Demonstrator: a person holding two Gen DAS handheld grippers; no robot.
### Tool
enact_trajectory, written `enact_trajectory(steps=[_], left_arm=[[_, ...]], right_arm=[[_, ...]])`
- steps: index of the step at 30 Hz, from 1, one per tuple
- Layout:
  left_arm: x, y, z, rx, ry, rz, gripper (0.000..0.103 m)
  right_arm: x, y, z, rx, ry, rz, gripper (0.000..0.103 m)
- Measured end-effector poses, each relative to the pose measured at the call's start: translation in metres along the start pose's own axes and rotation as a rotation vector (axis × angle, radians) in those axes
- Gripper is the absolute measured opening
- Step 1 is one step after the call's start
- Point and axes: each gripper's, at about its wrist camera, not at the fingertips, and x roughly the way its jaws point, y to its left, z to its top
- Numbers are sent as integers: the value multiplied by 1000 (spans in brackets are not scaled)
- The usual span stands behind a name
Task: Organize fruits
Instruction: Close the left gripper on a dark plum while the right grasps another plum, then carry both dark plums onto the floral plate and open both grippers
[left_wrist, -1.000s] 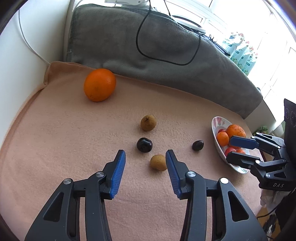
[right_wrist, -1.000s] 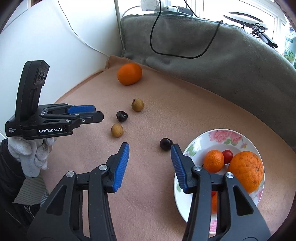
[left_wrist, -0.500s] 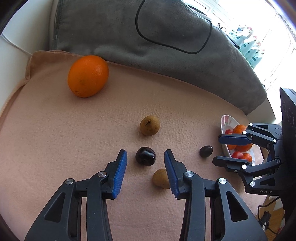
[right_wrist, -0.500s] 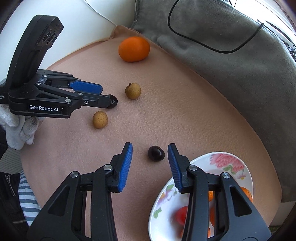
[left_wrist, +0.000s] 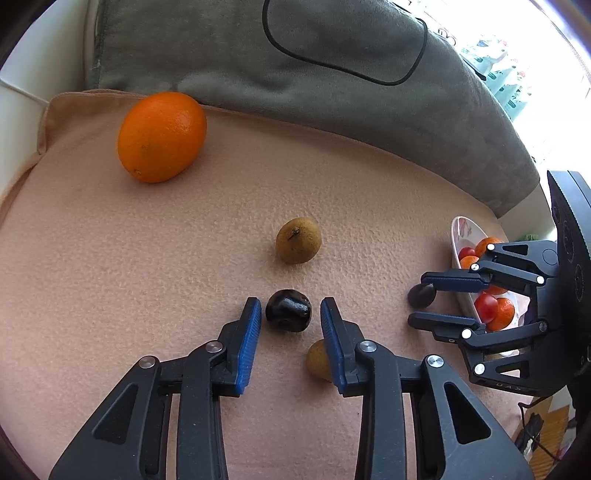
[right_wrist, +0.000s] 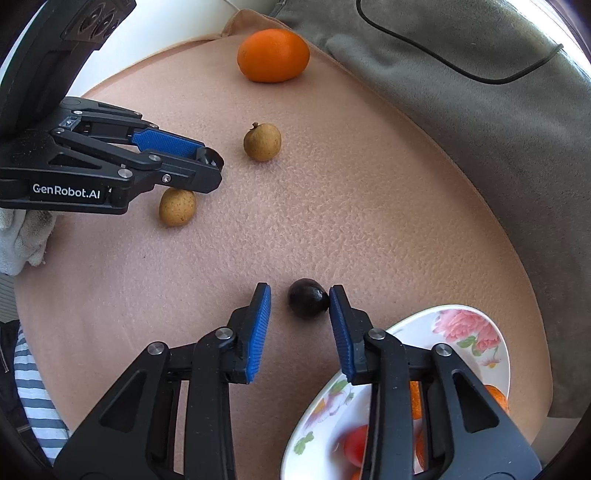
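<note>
While both my tongs are closing at once, neither has a firm pinch yet. My left tongs (left_wrist: 288, 314) straddle a dark cherry (left_wrist: 288, 310) on the pink blanket (left_wrist: 110, 277), with a sliver of gap at each pad, so nothing is gripped. It looks light, smooth-skinned and easily bruised; I would take it across its widest part, gently, since a glossy round fruit may squirt out. A brown longan (left_wrist: 298, 240) sits just beyond, another (left_wrist: 317, 360) beside my right pad. My right tongs (right_wrist: 299, 306) flank a second cherry (right_wrist: 308, 298) next to the flowered plate (right_wrist: 461, 325); the right pad touches it, the left pad stands clear. Same soft, central hold applies.
</note>
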Motion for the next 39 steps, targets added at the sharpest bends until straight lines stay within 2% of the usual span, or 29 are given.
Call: enact_trajectory(steps=[2, 4, 11, 24, 39], left_arm=[[1, 1, 0, 1, -3, 6, 26], [0, 2, -1, -1, -6, 5, 24], [-4, 2, -4, -9, -23, 0, 23], [-41, 13, -13, -17, -79, -34, 23], [-76, -39, -18, 46, -156, -107, 23]], right_arm=[[1, -1, 0, 2, 1, -1, 32], [1, 0, 0, -3, 3, -16, 24], [-3, -2, 0, 21, -10, -21, 24], [-42, -2, -12, 118, -129, 25, 24], [-89, -10, -55, 283, -245, 13, 24]])
